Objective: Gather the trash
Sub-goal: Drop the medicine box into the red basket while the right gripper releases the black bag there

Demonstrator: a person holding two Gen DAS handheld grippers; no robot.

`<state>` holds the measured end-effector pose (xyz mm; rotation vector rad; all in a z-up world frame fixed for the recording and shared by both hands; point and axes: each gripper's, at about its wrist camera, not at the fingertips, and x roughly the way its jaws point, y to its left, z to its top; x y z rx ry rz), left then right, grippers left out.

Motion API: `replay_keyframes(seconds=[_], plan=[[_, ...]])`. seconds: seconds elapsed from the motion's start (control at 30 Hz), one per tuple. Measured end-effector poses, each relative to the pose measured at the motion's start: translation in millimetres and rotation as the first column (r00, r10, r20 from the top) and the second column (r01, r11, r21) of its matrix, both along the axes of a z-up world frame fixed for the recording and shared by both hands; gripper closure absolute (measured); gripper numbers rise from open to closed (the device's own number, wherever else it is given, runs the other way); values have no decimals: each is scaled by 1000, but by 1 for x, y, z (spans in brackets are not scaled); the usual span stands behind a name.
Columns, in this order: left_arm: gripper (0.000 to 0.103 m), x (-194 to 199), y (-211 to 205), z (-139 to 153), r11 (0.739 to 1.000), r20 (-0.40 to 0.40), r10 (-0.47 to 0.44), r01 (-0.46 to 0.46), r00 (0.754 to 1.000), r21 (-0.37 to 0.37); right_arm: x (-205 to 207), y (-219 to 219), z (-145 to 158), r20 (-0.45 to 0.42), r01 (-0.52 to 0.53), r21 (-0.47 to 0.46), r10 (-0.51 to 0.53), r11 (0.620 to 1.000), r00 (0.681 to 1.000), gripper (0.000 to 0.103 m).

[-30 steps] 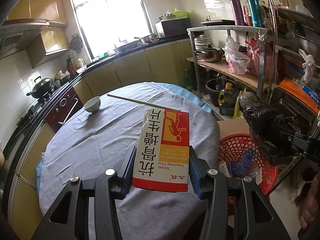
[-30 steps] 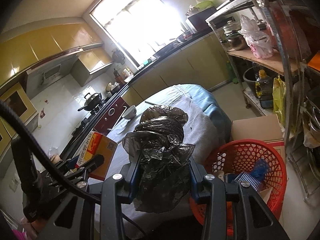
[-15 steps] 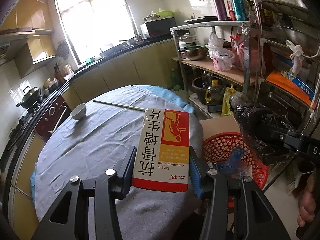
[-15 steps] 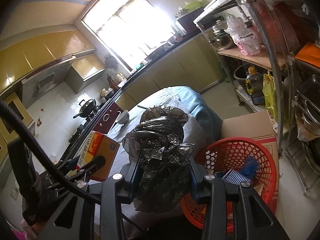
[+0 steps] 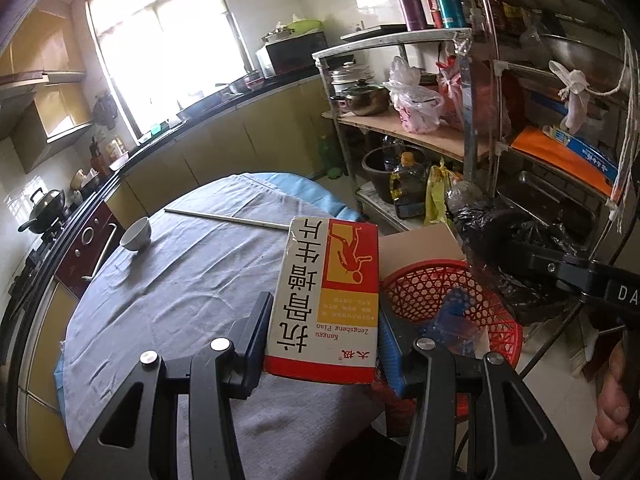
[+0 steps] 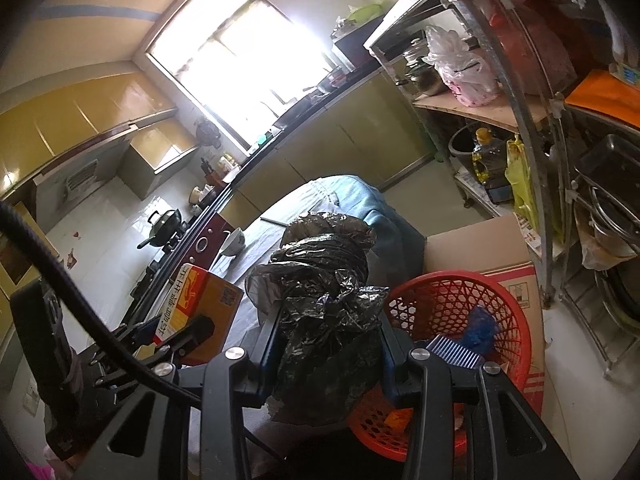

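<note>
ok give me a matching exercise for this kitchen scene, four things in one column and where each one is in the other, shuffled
Things:
1. medicine box
2. black plastic bag
3. white bowl
4. red basket

Places:
A. on the grey tablecloth, near the stove side
B. clamped in the right gripper
C. on the floor beside the table, in front of a cardboard box
D. clamped in the left gripper

Pairs: 1-D, 2-B, 3-A, 4-C
</note>
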<state>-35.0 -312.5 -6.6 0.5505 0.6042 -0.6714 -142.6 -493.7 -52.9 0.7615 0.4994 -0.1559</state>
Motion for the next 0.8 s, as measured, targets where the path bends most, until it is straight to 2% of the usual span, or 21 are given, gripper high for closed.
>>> replay_keyframes(seconds=[0.8], plan=[[52,-10,-31,-23,997,-11,-62,62,998,53,-15,-19,-17,-17,52,45,-52,998,999,58]])
